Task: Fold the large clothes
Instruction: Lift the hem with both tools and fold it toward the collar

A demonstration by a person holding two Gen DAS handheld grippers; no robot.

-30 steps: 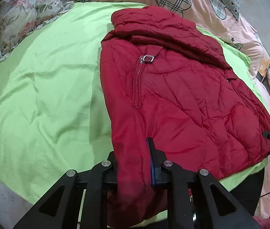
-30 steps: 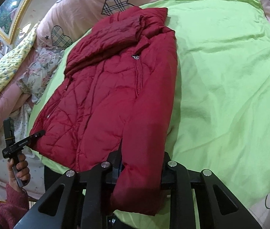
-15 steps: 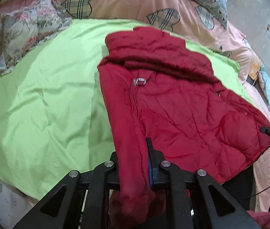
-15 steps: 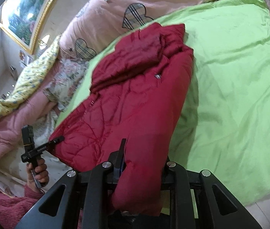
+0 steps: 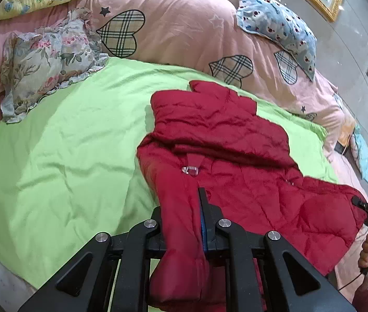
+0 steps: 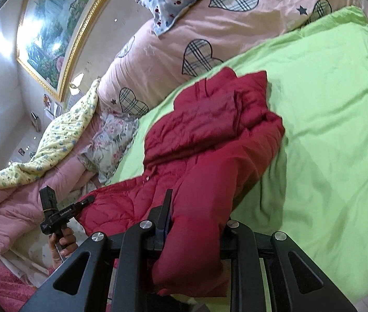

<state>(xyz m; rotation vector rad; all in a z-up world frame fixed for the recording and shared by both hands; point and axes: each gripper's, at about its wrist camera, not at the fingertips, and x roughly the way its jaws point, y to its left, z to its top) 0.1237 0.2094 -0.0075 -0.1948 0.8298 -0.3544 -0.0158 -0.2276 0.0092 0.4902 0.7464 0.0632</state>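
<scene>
Lifting the near hem of a red jacket (image 5: pixel 236 182) off the bed (image 5: pixel 67 169)
The left gripper (image 5: pixel 184 223) has its fingers pinched tight on one hem corner, and the right gripper (image 6: pixel 194 223) has its fingers clamped on the other, thicker fold; the jacket's long axis runs away from both toward its collar, near the pink quilt (image 5: pixel 184 26), so neither hand is nearer, and I judge the fold goes forward over the body
</scene>
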